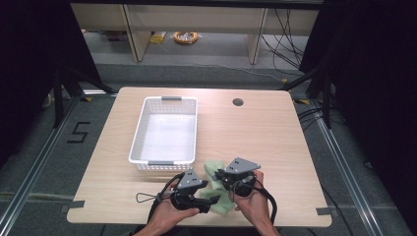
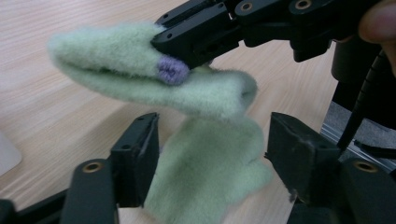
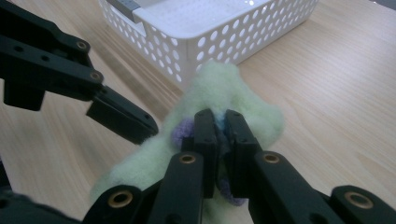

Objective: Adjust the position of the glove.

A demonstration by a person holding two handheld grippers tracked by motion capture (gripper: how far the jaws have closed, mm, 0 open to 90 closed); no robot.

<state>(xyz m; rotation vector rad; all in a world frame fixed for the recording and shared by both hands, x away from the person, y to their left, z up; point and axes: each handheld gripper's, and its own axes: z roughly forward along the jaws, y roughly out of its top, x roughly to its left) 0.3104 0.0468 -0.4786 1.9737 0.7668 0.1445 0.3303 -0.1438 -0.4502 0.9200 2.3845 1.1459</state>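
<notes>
— Where's the green fuzzy cloth?
— Low in the high view, at the table's near edge, just below the white basket.
— Right gripper?
— Clamped tight on the cloth with its purple patch, centre of the right gripper view.
— And the left gripper?
— Jaws apart, straddling a hanging fold of cloth at the bottom of the left gripper view; pads not pressing it.

White perforated basket on wooden table (cable hole at back).
</notes>
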